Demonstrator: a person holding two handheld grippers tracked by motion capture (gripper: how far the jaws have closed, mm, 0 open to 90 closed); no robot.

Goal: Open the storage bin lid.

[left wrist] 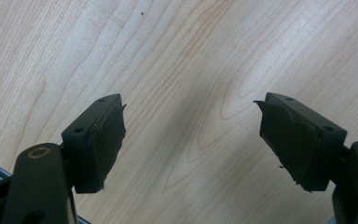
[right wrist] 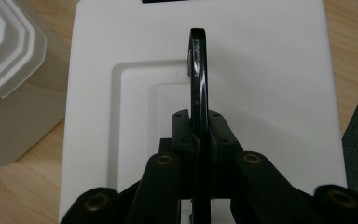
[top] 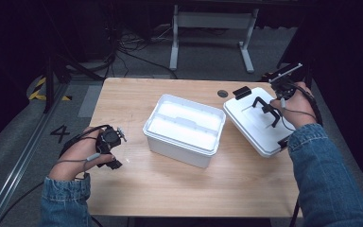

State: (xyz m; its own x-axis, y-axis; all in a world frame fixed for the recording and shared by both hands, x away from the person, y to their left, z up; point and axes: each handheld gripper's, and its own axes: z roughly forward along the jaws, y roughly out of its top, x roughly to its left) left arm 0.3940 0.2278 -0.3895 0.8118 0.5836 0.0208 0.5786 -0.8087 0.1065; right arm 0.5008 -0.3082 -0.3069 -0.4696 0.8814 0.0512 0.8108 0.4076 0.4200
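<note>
An open white plastic box (top: 179, 150) stands in the middle of the wooden table (top: 170, 189); in the right gripper view its corner (right wrist: 9, 70) sits at the left. To its right is the white lid (top: 248, 127) with a black handle (top: 263, 106) on top. My right gripper (top: 275, 105) is shut on that handle (right wrist: 198, 70), above the lid (right wrist: 270, 93). I cannot tell whether the lid touches the table. My left gripper (top: 119, 147) rests at the table's left, its jaws wide apart over bare wood (left wrist: 191, 56) with nothing between them.
The lid carries a black latch (top: 242, 91) at its far end. A round cable hole (top: 222, 93) lies in the table behind the box. The lid lies close to the table's right edge. A white desk frame (top: 212, 21) and cables stand on the floor beyond.
</note>
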